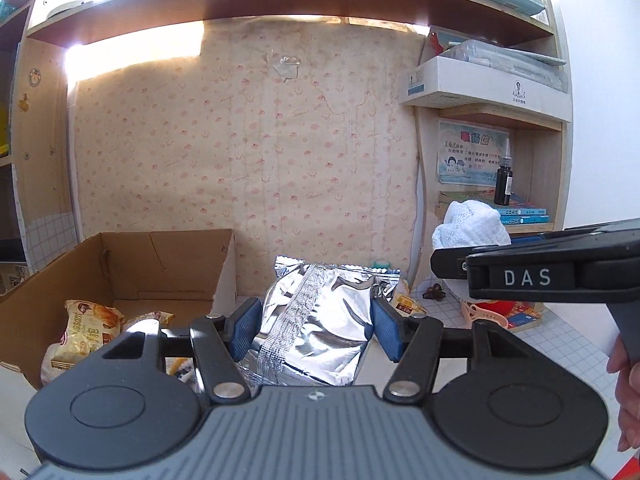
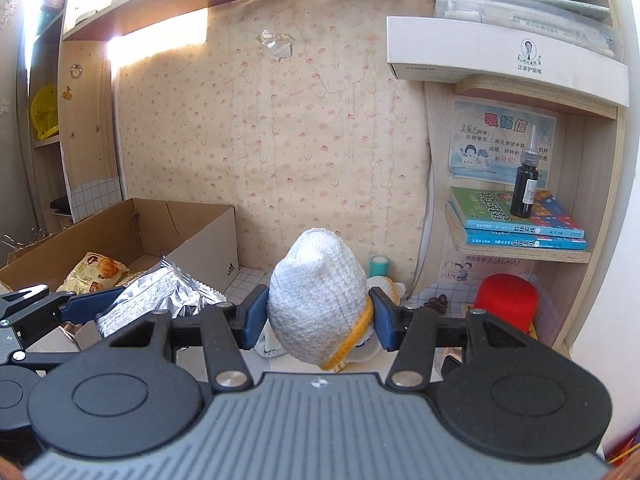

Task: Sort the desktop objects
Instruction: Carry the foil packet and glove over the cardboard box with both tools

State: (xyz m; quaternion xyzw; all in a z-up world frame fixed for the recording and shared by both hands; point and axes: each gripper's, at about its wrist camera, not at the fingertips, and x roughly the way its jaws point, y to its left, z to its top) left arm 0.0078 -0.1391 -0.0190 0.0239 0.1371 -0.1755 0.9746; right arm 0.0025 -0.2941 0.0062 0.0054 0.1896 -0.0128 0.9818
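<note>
Left tool clenched on a silver foil packet, held off the table just right of the cardboard box; right tool clenched on a white crocheted item with a yellow rim, farther right of the box, toward the bookshelf. Already inside the box: a yellow snack bag. Likely risks: foil sliding out between the pads, being slick and crumpled, if swung fast toward the box; packet corner catching the box's near wall and folding instead of dropping in; soft knit sagging and slipping free, gripped only at its sides; the two tools knocking together, working close side by side. Readable writing: "DAS" on the right tool's body in the left view; an adidas logo on the box's end wall; "表扬信" heading a blue certificate on the bookshelf; "正姿护眼笔" on a white carton above it; "isson" partly legible on the snack bag. Book spines too small to read.
</note>
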